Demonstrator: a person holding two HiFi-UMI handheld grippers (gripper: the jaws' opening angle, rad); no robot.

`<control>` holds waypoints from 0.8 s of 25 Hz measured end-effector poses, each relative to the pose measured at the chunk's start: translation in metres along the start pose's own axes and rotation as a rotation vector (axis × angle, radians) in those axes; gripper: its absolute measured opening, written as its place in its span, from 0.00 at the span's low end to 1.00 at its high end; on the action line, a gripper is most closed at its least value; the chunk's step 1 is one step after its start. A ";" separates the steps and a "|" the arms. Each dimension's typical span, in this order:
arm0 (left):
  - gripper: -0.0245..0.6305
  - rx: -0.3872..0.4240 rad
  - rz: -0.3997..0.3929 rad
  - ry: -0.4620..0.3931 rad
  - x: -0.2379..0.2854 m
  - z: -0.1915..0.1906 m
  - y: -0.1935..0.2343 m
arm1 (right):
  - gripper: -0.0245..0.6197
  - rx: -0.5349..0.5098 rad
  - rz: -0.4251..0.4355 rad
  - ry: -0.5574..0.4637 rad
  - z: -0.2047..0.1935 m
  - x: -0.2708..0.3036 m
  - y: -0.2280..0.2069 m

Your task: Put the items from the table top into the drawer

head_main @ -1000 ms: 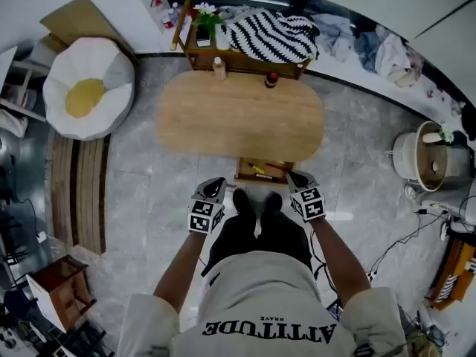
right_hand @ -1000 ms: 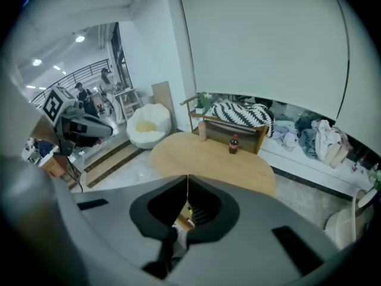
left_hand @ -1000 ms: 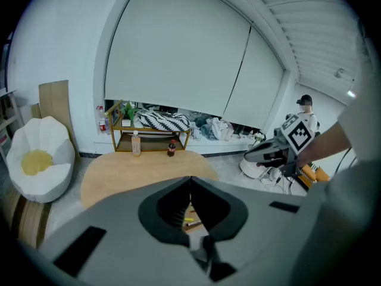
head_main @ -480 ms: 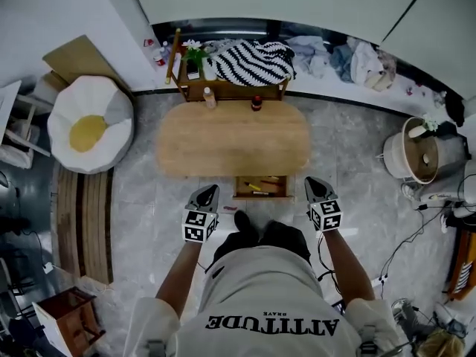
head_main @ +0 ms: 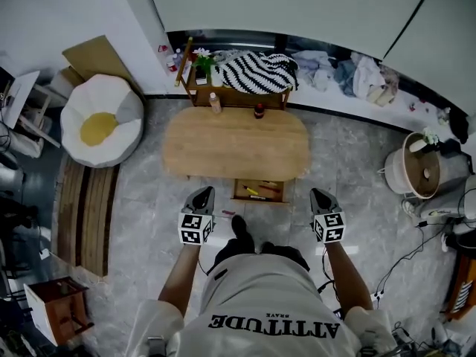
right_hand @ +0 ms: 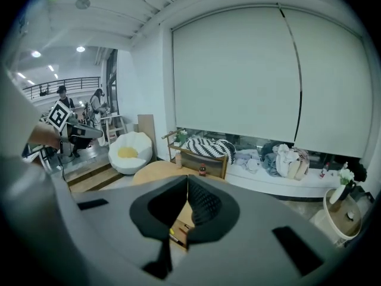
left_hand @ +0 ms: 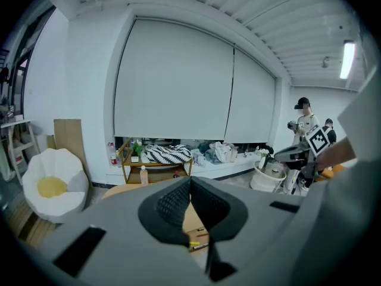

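Jaws clenched, empty: left gripper point(head_main: 205, 192), right gripper point(head_main: 318, 194); open drawer point(head_main: 260, 199) holds pens point(head_main: 253, 192), 1 yellow.

The worktop point(head_main: 235, 143) is open across its middle; only a bottle point(head_main: 216, 103) and a dark jar point(head_main: 259, 111) stand at its far edge. The open drawer point(head_main: 259, 192) juts from the near side, with bare floor point(head_main: 149, 199) on both sides.

Staged living room set inside a larger lab or studio hall. Oval wooden table point(head_main: 235, 143), egg-shaped beanbag point(head_main: 100, 121), shelf point(head_main: 223, 95) with plant point(head_main: 202, 56) and striped blanket point(head_main: 256, 71), clothes point(head_main: 349, 73) heaped under roller blinds point(left_hand: 178, 82). Loose cables point(head_main: 405, 248) on stone floor point(head_main: 349, 177). Other people point(right_hand: 62, 97) standing beyond, strip light point(left_hand: 345, 59) overhead.
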State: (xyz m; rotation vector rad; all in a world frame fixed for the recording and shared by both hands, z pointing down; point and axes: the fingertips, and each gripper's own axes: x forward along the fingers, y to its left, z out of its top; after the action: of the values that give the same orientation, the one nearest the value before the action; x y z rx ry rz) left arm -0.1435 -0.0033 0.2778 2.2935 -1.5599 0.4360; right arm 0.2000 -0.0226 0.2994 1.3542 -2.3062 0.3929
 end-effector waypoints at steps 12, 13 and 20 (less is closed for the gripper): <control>0.07 0.006 0.065 -0.032 -0.065 -0.024 -0.076 | 0.07 -0.003 0.036 -0.048 -0.037 -0.085 -0.010; 0.07 0.007 0.069 -0.030 -0.070 -0.028 -0.079 | 0.07 -0.004 0.037 -0.045 -0.041 -0.089 -0.010; 0.07 0.016 0.082 -0.016 -0.102 -0.045 -0.078 | 0.07 0.001 0.016 -0.051 -0.045 -0.108 0.000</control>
State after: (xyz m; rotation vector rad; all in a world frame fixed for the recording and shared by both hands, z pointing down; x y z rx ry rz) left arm -0.1095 0.1284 0.2668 2.2554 -1.6690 0.4538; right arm 0.2561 0.0783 0.2842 1.3621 -2.3596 0.3691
